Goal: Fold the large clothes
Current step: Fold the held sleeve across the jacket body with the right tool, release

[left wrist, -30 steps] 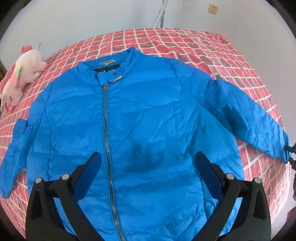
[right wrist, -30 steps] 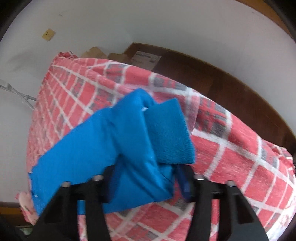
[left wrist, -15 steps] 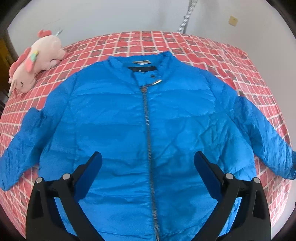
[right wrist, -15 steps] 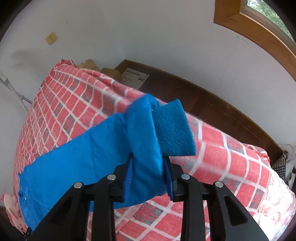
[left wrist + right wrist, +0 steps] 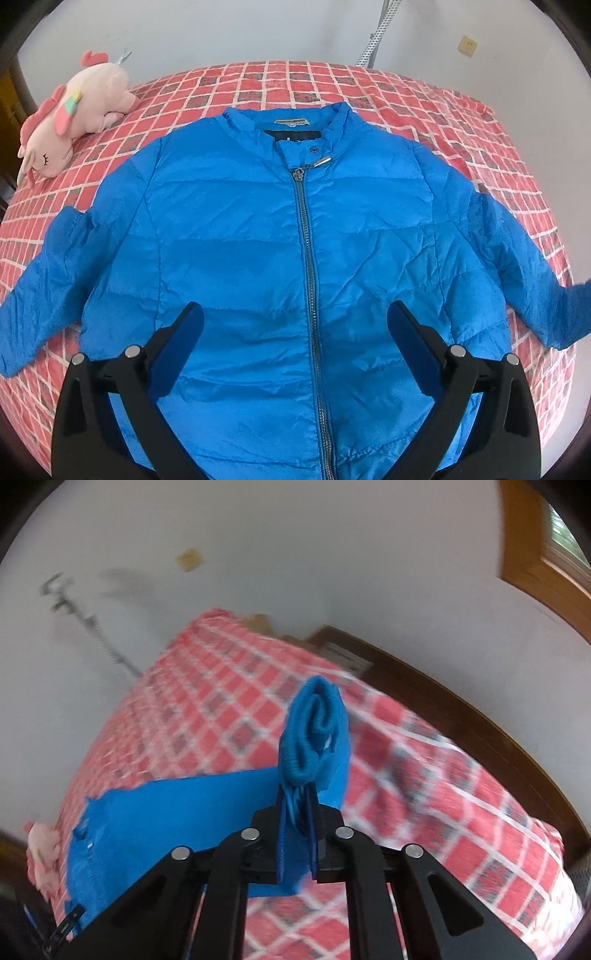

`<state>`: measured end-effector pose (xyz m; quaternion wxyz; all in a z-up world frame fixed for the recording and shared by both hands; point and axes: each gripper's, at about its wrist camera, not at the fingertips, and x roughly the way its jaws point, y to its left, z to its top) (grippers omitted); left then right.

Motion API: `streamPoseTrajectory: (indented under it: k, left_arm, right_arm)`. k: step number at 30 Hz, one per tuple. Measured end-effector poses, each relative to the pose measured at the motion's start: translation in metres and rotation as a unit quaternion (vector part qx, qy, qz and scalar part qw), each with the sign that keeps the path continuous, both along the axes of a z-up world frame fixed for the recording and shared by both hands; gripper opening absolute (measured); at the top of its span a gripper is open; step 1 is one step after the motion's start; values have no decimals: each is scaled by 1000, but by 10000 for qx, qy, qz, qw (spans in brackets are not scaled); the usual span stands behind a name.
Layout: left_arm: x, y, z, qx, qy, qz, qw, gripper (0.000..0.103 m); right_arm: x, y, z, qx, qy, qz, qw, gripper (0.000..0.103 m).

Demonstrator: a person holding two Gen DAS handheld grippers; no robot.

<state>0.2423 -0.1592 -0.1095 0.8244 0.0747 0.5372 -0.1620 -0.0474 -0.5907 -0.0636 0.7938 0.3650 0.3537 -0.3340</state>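
Observation:
A blue zipped puffer jacket [image 5: 295, 240] lies face up on a red checked bed [image 5: 295, 85], sleeves spread to both sides. My left gripper [image 5: 295, 328] hovers open above the jacket's lower front, nothing between its fingers. In the right wrist view my right gripper [image 5: 297, 805] is closing on the jacket's sleeve cuff [image 5: 314, 731], which is pinched between the pads and bunches up past the fingertips. The sleeve [image 5: 177, 812] trails down and left to the bed, lifted off the cover. In the left wrist view that sleeve end [image 5: 569, 314] rises at the right edge.
A pink plush toy [image 5: 74, 114] lies at the bed's far left corner. White walls stand behind the bed, with a metal hose [image 5: 376, 33] and a wall socket [image 5: 467, 46]. Dark wooden floor [image 5: 461, 709] and cardboard boxes [image 5: 340, 653] lie beyond the bed's right side.
My right gripper has closed on the sleeve cuff and risen, lifting it off the bed. The left wrist view has shifted so the jacket sits centred.

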Motion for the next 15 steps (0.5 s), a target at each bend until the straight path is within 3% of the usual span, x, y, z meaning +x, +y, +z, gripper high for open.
streamPoseTrajectory:
  k: [6, 12, 15]
  left_arm:
    - [3, 13, 5, 23, -6, 108, 9999, 98]
    - [7, 35, 9, 56, -48, 318, 9995, 98]
    - [9, 48, 11, 52, -71, 391, 9992, 98]
  right_arm:
    - [89, 60, 14, 285, -481, 1338, 9894, 0]
    - [182, 136, -4, 529, -379, 2455, 9672, 0]
    - [203, 161, -15, 676, -320, 2834, 9561, 0]
